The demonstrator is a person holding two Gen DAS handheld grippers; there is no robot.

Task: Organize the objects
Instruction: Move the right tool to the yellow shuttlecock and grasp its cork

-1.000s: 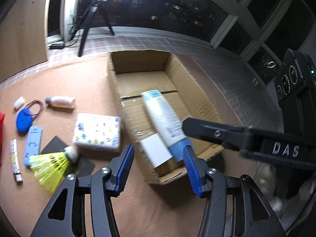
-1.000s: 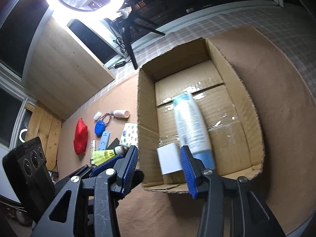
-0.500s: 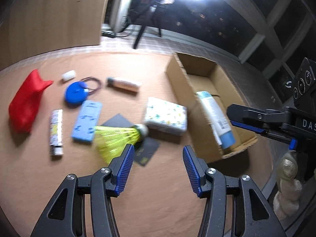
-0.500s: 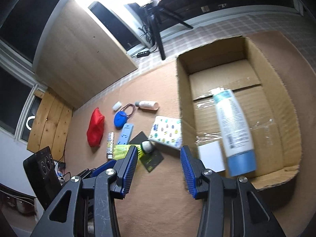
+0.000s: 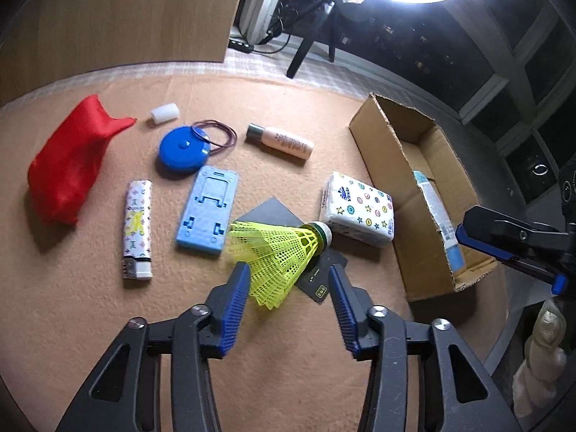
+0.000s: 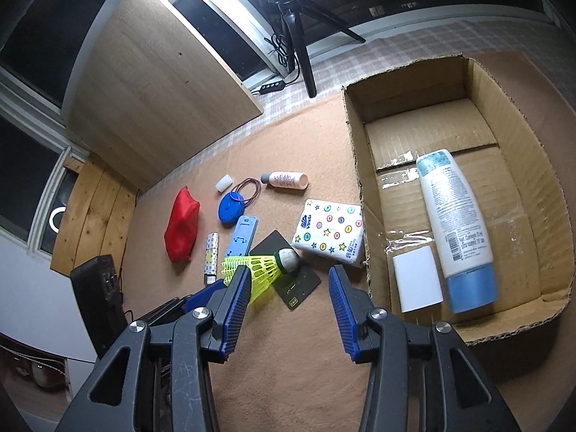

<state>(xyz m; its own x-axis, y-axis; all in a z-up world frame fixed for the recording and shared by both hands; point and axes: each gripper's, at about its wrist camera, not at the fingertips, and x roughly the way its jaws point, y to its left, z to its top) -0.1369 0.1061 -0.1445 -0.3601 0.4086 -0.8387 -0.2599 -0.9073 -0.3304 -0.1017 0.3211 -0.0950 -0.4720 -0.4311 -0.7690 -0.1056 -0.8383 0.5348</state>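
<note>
An open cardboard box (image 6: 354, 165) holds a white bottle with a blue cap (image 6: 455, 223) and a small white box (image 6: 417, 282); the cardboard box also shows in the left wrist view (image 5: 388, 165). My left gripper (image 5: 288, 284) is open, just short of a yellow shuttlecock (image 5: 280, 248) lying on a black card (image 5: 318, 280). My right gripper (image 6: 289, 286) is open and empty, above the mat left of the box; the shuttlecock (image 6: 266, 268) lies near its left finger. A patterned tissue pack (image 5: 360, 208) lies beside the box.
On the tan mat lie a red pouch (image 5: 68, 158), a patterned lighter (image 5: 136, 223), a blue phone stand (image 5: 208, 208), a blue round tape (image 5: 183, 149), a small pink bottle (image 5: 284, 140) and a white cap (image 5: 165, 113). A tripod (image 6: 302, 36) stands behind.
Both grippers have swung left, away from the box toward the loose items. The left gripper has come closer to the shuttlecock. The white bottle now lies in the box.
</note>
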